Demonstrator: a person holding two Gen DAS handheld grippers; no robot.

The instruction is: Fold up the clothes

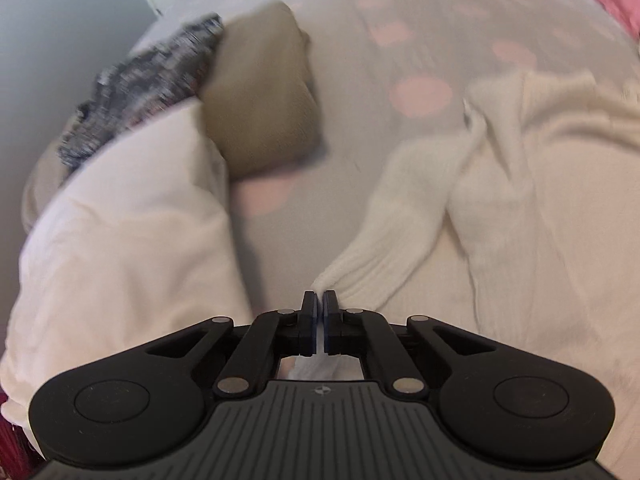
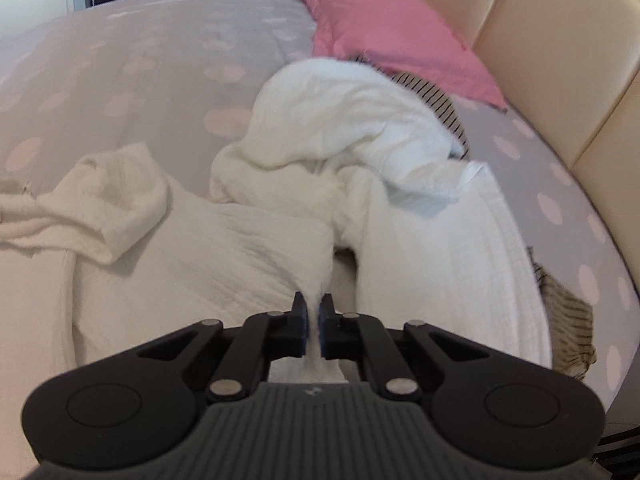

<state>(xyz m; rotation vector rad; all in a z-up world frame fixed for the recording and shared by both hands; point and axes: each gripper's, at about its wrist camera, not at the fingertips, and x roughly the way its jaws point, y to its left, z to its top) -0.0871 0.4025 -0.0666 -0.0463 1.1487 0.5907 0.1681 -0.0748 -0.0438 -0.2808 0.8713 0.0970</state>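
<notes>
Bed w/ pink-dotted grey sheet (image 2: 140, 52), cream padded headboard (image 2: 560, 40), pink pillow (image 2: 392, 32).

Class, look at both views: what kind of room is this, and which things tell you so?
Most likely a bedroom: a bed with a grey pink-dotted bedsheet, a pink fringed pillow and a cream padded headboard.

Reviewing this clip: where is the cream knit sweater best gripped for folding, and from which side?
The cream knit sweater lies spread, so grip its thin edges from the near side. The left gripper pinches the ribbed sleeve cuff; the right gripper pinches a gathered edge.
</notes>
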